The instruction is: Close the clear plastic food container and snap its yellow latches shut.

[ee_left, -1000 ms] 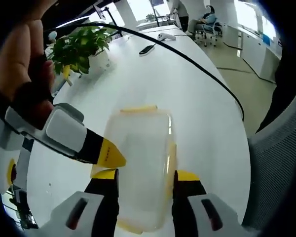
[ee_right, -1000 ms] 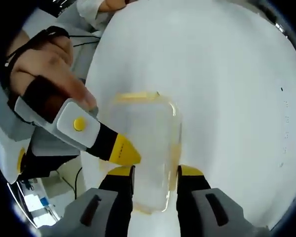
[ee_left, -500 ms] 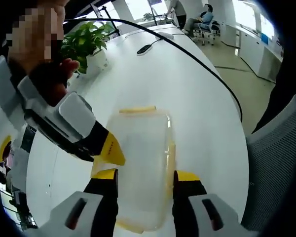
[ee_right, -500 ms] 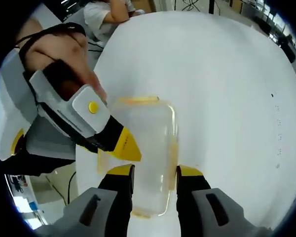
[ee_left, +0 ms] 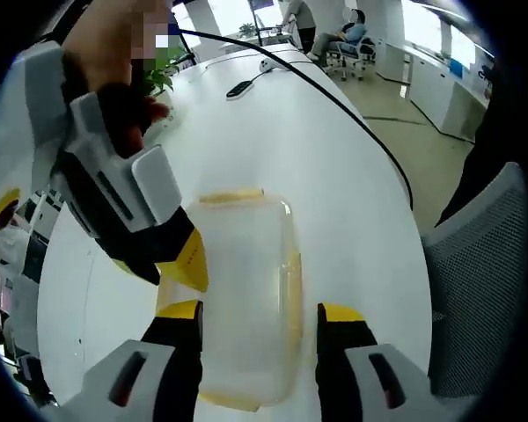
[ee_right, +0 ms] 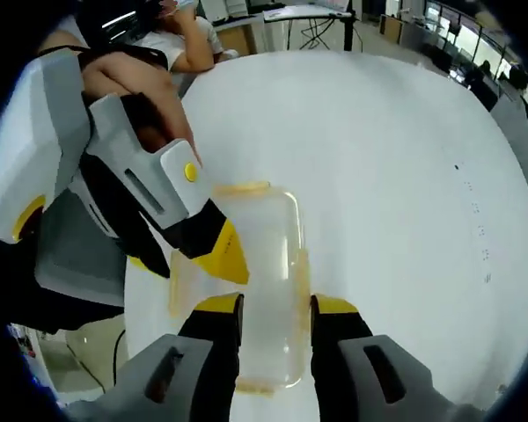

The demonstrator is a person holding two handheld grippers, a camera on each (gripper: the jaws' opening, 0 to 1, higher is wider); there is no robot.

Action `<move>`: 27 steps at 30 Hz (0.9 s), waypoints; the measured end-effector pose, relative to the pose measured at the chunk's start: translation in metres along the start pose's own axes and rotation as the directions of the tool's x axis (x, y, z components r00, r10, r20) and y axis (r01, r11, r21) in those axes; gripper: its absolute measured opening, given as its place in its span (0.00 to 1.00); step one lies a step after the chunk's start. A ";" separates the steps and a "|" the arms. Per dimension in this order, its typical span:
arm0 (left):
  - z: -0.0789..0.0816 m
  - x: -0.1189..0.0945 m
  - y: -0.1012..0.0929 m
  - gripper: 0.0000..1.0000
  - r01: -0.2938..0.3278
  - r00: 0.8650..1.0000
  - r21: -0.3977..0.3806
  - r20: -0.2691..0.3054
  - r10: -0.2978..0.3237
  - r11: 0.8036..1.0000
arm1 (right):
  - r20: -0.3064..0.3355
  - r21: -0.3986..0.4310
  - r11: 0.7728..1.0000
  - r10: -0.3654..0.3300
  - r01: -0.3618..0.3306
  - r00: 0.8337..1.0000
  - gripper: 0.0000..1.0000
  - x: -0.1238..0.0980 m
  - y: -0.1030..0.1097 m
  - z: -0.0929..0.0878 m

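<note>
Hovering over the clear container [ee_left: 244, 290], which lies lid-on near the white table's [ee_left: 352, 167] edge by a mesh chair [ee_left: 484, 281]. Left gripper [ee_left: 257, 318] has jaws spread, straddling the box w/out pinching; right gripper [ee_right: 266, 308] likewise, jaws apart either side. Yellow latches [ee_left: 233, 194] ring the rim; can't tell which are snapped. Prob. both grippers bracket it so it won't slide during pressing.
</note>
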State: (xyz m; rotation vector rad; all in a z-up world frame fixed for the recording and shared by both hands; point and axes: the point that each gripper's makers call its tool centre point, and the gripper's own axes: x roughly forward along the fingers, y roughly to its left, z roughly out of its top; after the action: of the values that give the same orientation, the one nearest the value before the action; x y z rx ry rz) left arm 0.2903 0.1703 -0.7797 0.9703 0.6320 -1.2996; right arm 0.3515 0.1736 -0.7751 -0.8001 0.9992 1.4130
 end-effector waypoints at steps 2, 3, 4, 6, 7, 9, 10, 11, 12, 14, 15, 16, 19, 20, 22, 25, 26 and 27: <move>0.000 -0.001 -0.003 0.52 0.009 1.000 0.013 -0.007 -0.009 1.000 | 0.033 0.021 1.000 0.018 -0.018 0.999 0.27 -0.003 0.003 0.002; 0.001 -0.001 -0.003 0.53 0.013 1.000 -0.010 -0.004 -0.013 1.000 | 0.078 0.067 0.997 0.038 -0.043 0.996 0.32 -0.005 0.007 0.006; 0.002 -0.001 -0.005 0.55 0.031 0.999 -0.030 0.005 -0.031 0.999 | 0.097 0.097 0.994 0.033 -0.043 0.995 0.35 -0.007 0.006 0.007; 0.007 -0.005 -0.009 0.53 0.070 0.997 -0.069 0.038 -0.067 0.995 | 0.101 0.101 0.994 0.025 -0.035 0.995 0.38 -0.010 0.004 0.003; 0.005 -0.007 -0.004 0.53 0.053 0.998 -0.090 0.034 -0.050 0.995 | 0.101 0.096 0.995 0.026 -0.036 0.995 0.38 -0.011 0.006 0.002; 0.002 -0.008 -0.002 0.63 0.049 0.999 -0.098 0.023 -0.047 0.994 | 0.099 0.096 0.995 0.023 -0.032 0.995 0.41 -0.011 0.008 -0.003; 0.001 -0.007 -0.002 0.68 0.047 0.999 -0.100 0.018 -0.046 0.994 | 0.097 0.097 0.995 0.021 -0.030 0.995 0.43 -0.011 0.008 -0.005; 0.000 -0.007 -0.002 0.71 0.044 0.999 -0.096 0.016 -0.043 0.994 | 0.094 0.097 0.995 0.018 -0.027 0.995 0.45 -0.011 0.009 -0.007; -0.001 -0.007 -0.002 0.72 0.041 0.999 -0.090 0.011 -0.040 0.995 | 0.087 0.090 0.996 0.017 -0.024 0.996 0.48 -0.011 0.011 -0.011; -0.002 -0.006 -0.002 0.73 0.041 0.999 -0.091 0.006 -0.041 0.995 | 0.078 0.080 0.997 0.010 -0.016 0.997 0.54 -0.012 0.013 -0.015; -0.004 -0.006 -0.001 0.74 0.040 0.999 -0.093 -0.001 -0.040 0.995 | 0.078 0.075 0.997 0.006 -0.012 0.997 0.55 -0.013 0.014 -0.017; -0.006 -0.005 0.000 0.77 0.037 0.999 -0.103 -0.011 -0.038 0.994 | 0.080 0.068 0.998 0.005 -0.011 0.997 0.57 -0.014 0.016 -0.018; -0.012 -0.005 0.004 0.92 0.014 0.999 -0.160 -0.031 -0.019 0.987 | 0.065 0.044 0.999 0.000 -0.003 0.998 0.66 -0.014 0.022 -0.023; -0.013 -0.004 0.005 0.98 0.011 0.999 -0.174 -0.031 -0.017 0.985 | 0.048 0.029 0.999 -0.018 0.017 0.999 0.71 -0.012 0.022 -0.026; -0.014 -0.004 0.007 0.99 0.015 0.999 -0.175 -0.035 -0.021 0.984 | 0.044 0.013 1.000 -0.028 0.028 0.999 0.79 -0.010 0.024 -0.027; -0.015 -0.005 0.010 0.99 0.014 0.999 -0.181 -0.033 -0.020 0.983 | 0.052 -0.013 0.999 -0.035 0.036 0.998 0.91 -0.009 0.030 -0.027; -0.015 -0.005 0.010 0.99 0.018 0.999 -0.183 -0.034 -0.024 0.983 | 0.046 -0.029 0.999 -0.042 0.043 0.998 0.93 -0.009 0.031 -0.028; -0.017 -0.005 0.010 0.99 0.023 0.999 -0.184 -0.043 -0.031 0.983 | 0.031 -0.058 0.997 -0.053 0.054 0.998 0.94 -0.008 0.032 -0.030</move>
State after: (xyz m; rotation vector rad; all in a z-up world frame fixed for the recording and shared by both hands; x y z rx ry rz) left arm 0.3015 0.1873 -0.7815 0.8443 0.7888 -1.2223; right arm 0.3183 0.1439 -0.7759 -0.8409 0.9109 1.4096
